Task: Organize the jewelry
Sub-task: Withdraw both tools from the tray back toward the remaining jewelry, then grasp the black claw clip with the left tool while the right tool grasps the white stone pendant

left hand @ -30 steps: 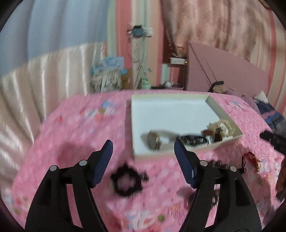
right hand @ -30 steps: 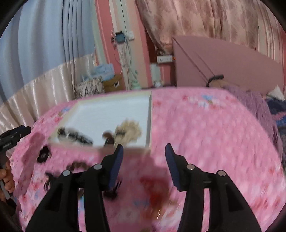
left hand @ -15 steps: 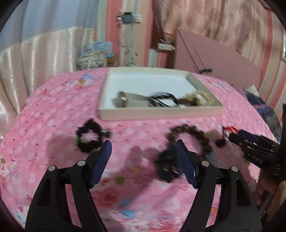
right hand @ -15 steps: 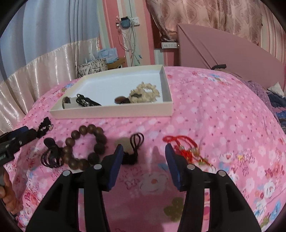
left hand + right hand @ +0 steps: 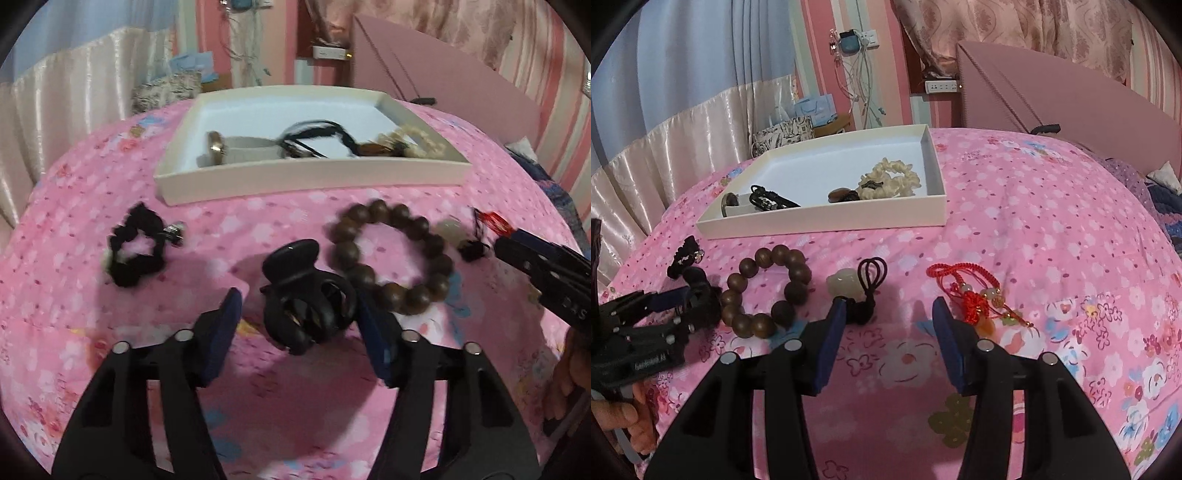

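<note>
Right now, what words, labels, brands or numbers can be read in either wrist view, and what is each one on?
Small pale print on the left gripper body, right wrist view: too blurred to read.
Pale characters on the right gripper body, left wrist view: cut off and blurred, unreadable.
No readable text on the white tray, the wooden bead bracelet or the black hair claw.
</note>
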Motion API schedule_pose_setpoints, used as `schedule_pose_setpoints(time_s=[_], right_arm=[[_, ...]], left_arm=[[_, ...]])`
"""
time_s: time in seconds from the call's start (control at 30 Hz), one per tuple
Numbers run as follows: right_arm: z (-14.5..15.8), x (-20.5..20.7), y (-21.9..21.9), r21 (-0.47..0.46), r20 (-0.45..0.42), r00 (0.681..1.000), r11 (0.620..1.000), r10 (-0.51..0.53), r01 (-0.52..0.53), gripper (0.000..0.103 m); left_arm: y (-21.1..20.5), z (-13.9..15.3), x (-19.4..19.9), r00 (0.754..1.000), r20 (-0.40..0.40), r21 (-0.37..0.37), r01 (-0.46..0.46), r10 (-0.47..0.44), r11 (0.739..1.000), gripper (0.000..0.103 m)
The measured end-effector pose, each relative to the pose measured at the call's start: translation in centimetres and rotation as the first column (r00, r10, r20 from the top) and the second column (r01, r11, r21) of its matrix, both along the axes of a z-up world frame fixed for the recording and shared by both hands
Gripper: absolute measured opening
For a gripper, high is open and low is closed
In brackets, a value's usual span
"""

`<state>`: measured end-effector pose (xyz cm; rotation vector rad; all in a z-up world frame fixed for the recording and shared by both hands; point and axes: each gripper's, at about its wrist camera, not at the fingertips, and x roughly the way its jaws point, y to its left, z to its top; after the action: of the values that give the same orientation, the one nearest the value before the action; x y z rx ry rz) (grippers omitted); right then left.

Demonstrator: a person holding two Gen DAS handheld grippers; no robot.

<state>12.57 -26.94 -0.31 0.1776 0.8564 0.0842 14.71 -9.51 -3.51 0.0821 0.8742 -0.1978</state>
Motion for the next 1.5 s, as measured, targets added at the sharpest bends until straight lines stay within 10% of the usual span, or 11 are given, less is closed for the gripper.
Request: schedule_pose_setpoints(time_s=[0.43,0.5,0.57,0.83,1.5], right_arm=[[-1.9,3.6,3.5,-0.101,-0.132,0.985,0.987,0.109,-0.122,0.051],[-1.9,3.7,3.8,-0.110,-0.129,0.984,0.985,0.121,-0.136,0.038],[-1.8,3.4,3.6,-0.090,-0.116,0.985,0.986,0.130,-0.141,0.023],[-1.1,1.8,1.4,0.022,-0.051,0.995,0.996,0.087,-0.086,0.022],[1.0,-0.4,0.2,0.053,0.121,0.992,0.998,0.033,-0.040,0.022]], left_arm=[[1.8,-0.4,1.8,0.999,-0.038,-0.021,-0.016,0.016,1.000,0.048],[1.9,-0.4,1.8,0.999,-0.036,-0.021,-0.016,0.015,1.000,0.048],[1.7,-0.4,1.5,1.000,-0.029,-0.005,-0.013,0.013,1.000,0.048],[2.6,0.0,0.8,1.000,-0.011,-0.085,-0.008,0.007,0.996,0.045],[1.8,1.7,-1.6,0.988,0.153,-0.003,-0.006,0.007,1.000,0.045]])
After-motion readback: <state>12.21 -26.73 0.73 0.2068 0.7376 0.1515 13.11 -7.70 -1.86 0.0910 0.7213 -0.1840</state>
